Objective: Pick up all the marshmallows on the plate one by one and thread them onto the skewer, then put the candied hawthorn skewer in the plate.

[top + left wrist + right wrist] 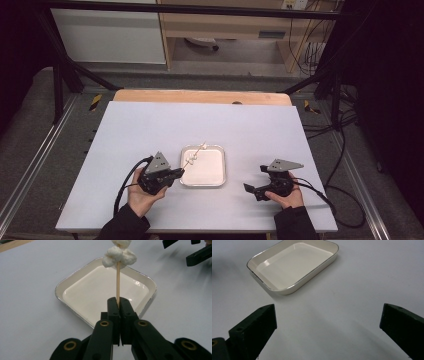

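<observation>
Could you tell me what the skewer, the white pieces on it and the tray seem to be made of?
Skewer: apparently wood or bamboo, a thin, pale tan, matte stick, clamped in the left gripper.
White pieces: soft, lumpy and matte, like marshmallow or foam; I cannot tell which.
Tray: probably enamelled metal, a glossy cream surface with highlights and a thin dark rim; glazed ceramic is possible.

Cut off by the top edge in the left gripper view: upper white marshmallow lump (121, 242) on the thin wooden skewer (118, 282). Skewer's lower end hidden between closed jaws.
</observation>
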Demonstrator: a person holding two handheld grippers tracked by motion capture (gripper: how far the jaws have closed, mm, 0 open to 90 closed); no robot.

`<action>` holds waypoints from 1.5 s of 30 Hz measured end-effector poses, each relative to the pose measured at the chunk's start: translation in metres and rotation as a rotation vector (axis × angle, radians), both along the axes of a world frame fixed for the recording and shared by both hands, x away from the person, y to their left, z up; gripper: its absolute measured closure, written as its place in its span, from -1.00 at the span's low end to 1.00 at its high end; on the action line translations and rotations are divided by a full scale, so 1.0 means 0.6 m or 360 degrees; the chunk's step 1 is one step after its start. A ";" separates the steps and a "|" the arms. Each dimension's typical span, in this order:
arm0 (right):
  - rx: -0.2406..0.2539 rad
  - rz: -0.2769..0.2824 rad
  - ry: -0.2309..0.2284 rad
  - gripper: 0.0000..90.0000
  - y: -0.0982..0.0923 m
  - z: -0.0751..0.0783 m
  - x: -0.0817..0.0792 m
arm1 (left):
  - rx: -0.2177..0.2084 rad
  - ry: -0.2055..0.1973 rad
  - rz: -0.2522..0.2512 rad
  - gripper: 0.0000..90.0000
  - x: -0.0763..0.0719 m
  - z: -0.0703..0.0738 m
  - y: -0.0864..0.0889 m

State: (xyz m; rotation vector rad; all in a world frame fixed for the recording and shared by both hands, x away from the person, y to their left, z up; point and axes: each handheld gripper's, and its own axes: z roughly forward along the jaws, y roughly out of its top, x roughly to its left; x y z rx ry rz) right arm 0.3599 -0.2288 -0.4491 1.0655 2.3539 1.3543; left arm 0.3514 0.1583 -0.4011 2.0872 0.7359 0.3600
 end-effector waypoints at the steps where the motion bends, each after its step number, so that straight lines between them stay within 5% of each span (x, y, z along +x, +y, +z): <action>1: 0.0004 -0.0006 0.0006 -0.97 -0.003 0.000 -0.002 | -0.0002 0.0004 -0.0001 0.97 0.002 -0.001 -0.003; 10: -0.0003 -0.0036 0.0003 -0.97 -0.021 -0.003 -0.008 | 0.0057 0.0071 0.0035 0.97 0.030 -0.016 -0.029; 30: -0.0001 -0.0029 -0.0002 -0.97 -0.029 -0.006 -0.011 | 0.0355 0.0238 0.0109 0.96 0.060 -0.062 -0.080; 40: 0.0002 -0.0026 0.0009 -0.97 -0.027 -0.008 -0.011 | 0.0393 0.0231 0.0124 0.91 0.061 -0.059 -0.085; 45: 0.0004 -0.0025 0.0021 -0.97 -0.026 -0.008 -0.011 | 0.0363 0.0198 0.0126 0.67 0.058 -0.053 -0.078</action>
